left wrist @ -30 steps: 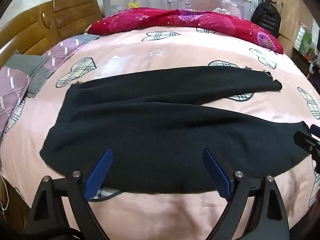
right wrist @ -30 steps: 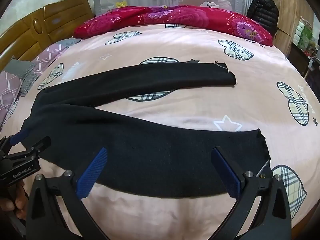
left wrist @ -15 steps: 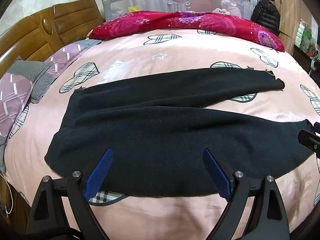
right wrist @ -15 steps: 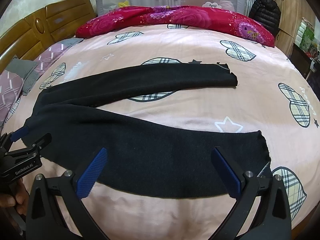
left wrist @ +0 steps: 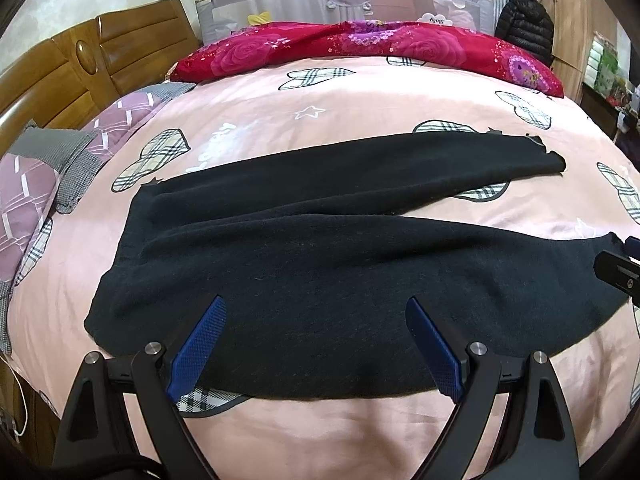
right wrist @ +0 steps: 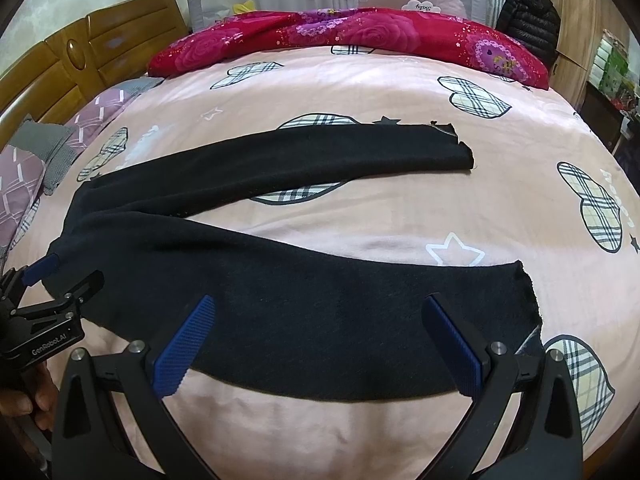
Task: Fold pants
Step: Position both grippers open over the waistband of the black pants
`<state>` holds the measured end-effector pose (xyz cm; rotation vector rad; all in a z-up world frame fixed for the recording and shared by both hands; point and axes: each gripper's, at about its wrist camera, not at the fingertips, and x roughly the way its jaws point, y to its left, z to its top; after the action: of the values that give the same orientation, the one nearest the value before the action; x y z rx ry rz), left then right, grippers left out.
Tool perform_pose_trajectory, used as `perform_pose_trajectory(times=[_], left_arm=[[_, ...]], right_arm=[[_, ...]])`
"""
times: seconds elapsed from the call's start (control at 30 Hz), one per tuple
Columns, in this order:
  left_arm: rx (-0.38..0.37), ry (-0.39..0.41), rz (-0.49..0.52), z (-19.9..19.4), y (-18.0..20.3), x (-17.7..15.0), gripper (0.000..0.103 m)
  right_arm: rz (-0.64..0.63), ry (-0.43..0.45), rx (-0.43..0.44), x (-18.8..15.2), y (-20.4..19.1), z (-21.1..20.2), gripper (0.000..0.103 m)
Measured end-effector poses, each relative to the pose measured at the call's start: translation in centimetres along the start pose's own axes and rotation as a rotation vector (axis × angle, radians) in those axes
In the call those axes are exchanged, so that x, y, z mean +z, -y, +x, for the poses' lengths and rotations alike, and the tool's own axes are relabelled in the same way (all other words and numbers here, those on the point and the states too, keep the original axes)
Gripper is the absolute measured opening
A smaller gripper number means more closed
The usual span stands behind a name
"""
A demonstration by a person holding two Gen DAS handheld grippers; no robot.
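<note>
Pants spread on the bed, both your claws wide apart

Your black knit pants (left wrist: 320, 264) lie flat on the pink bedspread (left wrist: 320, 432) with plaid hearts, legs forked apart; a red floral quilt (left wrist: 360, 48) and wooden headboard (left wrist: 80, 68) sit behind. Your left claw (left wrist: 314, 344) and right claw (right wrist: 320, 340) hover over the near edge, blue ribbed pads spread, gripping nothing.

Black pants (left wrist: 340, 264) flat; left gripper (left wrist: 314, 344) spread above.
</note>
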<state>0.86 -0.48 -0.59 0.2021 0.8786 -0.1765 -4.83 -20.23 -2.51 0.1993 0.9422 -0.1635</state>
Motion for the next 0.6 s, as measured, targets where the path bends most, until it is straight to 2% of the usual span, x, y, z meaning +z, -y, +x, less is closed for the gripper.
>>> perform_pose_trajectory(times=[0.6], left_arm=[[-0.018, -0.014, 0.018, 0.59, 0.15, -0.12, 0.092]], right_arm=[[0.007, -0.004, 0.000, -0.03, 0.42, 0.32, 0.103]])
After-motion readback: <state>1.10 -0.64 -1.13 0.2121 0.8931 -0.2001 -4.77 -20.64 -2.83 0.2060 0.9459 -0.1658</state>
